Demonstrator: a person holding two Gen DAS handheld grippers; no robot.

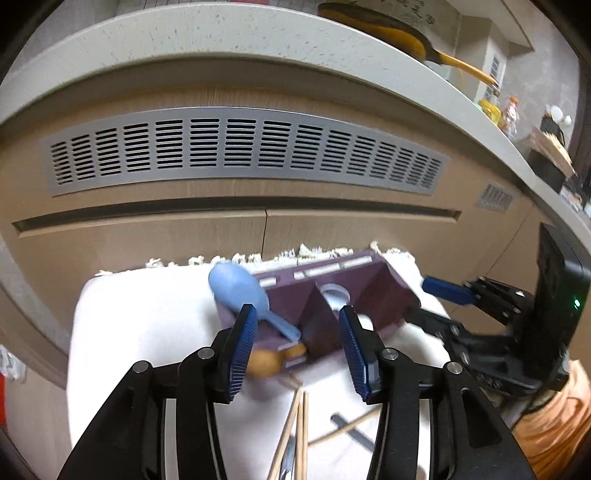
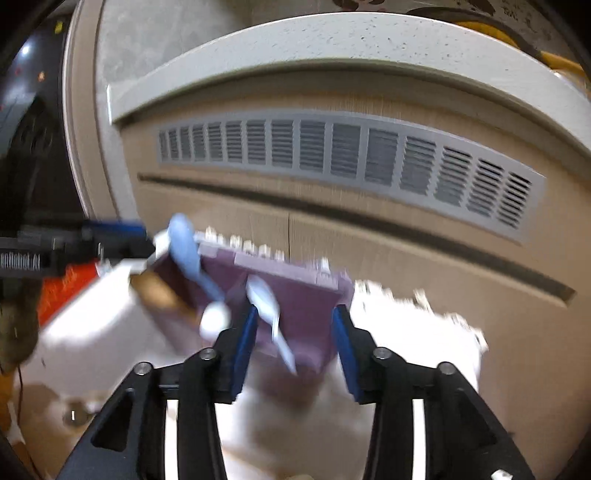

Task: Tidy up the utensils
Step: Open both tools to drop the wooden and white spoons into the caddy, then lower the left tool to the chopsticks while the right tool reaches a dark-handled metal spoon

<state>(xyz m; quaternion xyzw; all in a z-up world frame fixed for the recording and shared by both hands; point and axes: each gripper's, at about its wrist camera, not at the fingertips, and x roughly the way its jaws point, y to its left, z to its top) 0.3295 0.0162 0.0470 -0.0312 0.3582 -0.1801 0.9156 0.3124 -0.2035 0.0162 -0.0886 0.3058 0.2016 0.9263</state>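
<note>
The left gripper (image 1: 297,343) is hanging over the near end of the tray (image 1: 373,291), its ribbed blue pads (image 1: 242,347) standing apart with nothing pressed between them. Black hinged links with round steel pins are carrying those pads. Just past them a pale blue paddle (image 1: 236,288), smooth and oval, is leaning on the tray's left edge with its flat handle sloping down toward the gripper. Beneath the handle a rounded wooden spoon (image 1: 264,363) is lying at the tray's near corner. The tray itself is a dull purple box, split by slanted dividers; a grey spoon (image 1: 334,293) is sitting in the middle slot. Nearer the camera, thin wooden chopsticks (image 1: 295,432) are resting on the white cloth (image 1: 147,325), which is ending in a tufted fringe along its far edge.

The right gripper (image 2: 293,343) is parted too, gripping nothing, its pads (image 2: 245,347) hanging before the tray's (image 2: 310,295) right part. That view is blurred. A pale spoon (image 2: 264,299) is showing between the pads, lying in the tray beyond them rather than held.

Behind the cloth a wood-grain cabinet (image 1: 147,221) is standing, with a grey slotted vent (image 1: 243,151) under a speckled pale counter (image 1: 184,40). A yellow pan (image 1: 391,29) is sitting up there.
</note>
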